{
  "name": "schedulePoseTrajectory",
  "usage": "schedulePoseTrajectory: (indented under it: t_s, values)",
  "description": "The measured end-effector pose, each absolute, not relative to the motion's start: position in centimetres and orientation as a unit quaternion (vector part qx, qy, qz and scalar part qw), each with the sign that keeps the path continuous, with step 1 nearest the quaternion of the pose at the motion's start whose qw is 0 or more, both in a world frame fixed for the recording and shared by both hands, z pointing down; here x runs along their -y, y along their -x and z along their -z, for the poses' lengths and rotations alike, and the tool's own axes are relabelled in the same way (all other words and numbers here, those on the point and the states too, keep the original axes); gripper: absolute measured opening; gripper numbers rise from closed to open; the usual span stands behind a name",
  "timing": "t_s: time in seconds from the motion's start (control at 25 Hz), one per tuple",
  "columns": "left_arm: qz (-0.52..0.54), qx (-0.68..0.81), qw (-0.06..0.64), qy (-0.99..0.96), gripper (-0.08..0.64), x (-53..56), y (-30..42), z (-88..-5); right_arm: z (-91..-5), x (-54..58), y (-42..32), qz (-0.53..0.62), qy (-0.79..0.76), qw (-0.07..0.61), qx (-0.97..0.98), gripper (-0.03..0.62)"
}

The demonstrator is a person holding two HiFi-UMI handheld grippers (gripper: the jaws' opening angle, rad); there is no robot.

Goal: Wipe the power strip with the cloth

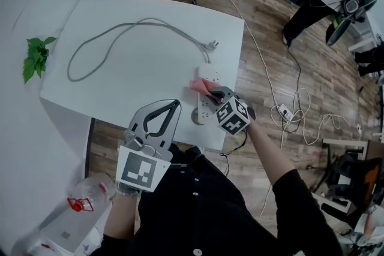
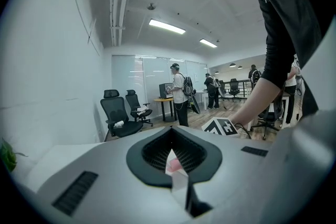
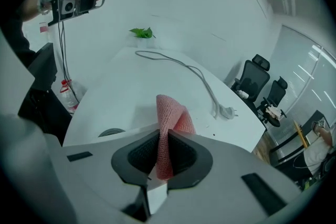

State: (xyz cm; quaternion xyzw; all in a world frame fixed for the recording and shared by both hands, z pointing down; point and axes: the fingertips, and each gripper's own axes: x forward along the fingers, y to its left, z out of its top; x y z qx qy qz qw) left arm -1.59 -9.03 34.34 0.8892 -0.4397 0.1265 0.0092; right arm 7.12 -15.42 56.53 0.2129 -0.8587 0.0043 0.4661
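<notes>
Your right gripper (image 3: 164, 150): fingers clamped on pink cloth (image 3: 169, 118), cloth lying on power strip (image 1: 208, 73) at worktop (image 1: 138, 69) near edge. Left gripper (image 1: 174, 106): fingers together, empty, apart from strip. Risk: nothing braces strip, so strong stroke may push it over edge.

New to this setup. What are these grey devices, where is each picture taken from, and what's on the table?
There is no robot here: a person holds a hand-operated gripper in each hand. The head view looks down from a camera on the person's head. The other two cameras ride on the grippers and look along their jaws. On the white table lie a power strip and its looped grey cable. The right gripper pinches a pink cloth over the strip. The left gripper is shut and empty, near the table's front edge.
</notes>
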Motion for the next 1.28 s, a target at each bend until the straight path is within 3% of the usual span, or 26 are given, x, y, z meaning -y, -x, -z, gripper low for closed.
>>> schedulePoseTrajectory:
  t_s: [1.28]
  values:
    - [-0.119,0.398,-0.010,-0.910,0.011,9.0,-1.7,-33.3,-57.0,2.8,-8.3,-0.020,-0.192,0.452,0.871,0.057]
